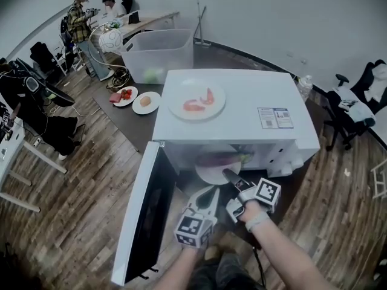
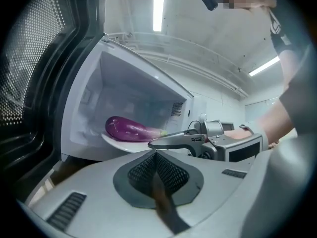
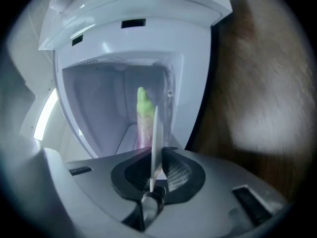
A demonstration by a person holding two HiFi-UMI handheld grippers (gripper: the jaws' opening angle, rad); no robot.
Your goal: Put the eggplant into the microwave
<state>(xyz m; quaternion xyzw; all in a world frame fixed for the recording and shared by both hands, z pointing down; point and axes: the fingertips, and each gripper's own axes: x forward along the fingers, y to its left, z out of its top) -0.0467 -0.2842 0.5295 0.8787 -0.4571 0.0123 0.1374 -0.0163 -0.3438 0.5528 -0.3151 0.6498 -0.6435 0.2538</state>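
Observation:
A purple eggplant (image 1: 221, 159) (image 2: 130, 129) with a green stem (image 3: 142, 100) lies on a white plate (image 1: 211, 173) (image 2: 124, 144) in the mouth of the white microwave (image 1: 242, 107). Its door (image 1: 145, 213) hangs wide to the left. My right gripper (image 1: 228, 175) (image 3: 157, 152) is rolled on its side and shut on the plate's near rim (image 3: 155, 133); it also shows in the left gripper view (image 2: 208, 140). My left gripper (image 1: 211, 195) (image 2: 155, 155) hovers just left of it in front of the cavity, shut with nothing between its jaws.
A plate of pink food (image 1: 196, 99) sits on the microwave's top. Behind stand a clear bin (image 1: 158, 53) and two small plates (image 1: 125, 95) (image 1: 146, 102) on a dark table. People (image 1: 78, 17) work at the far left; a bottle (image 1: 304, 86) and chairs are at the right.

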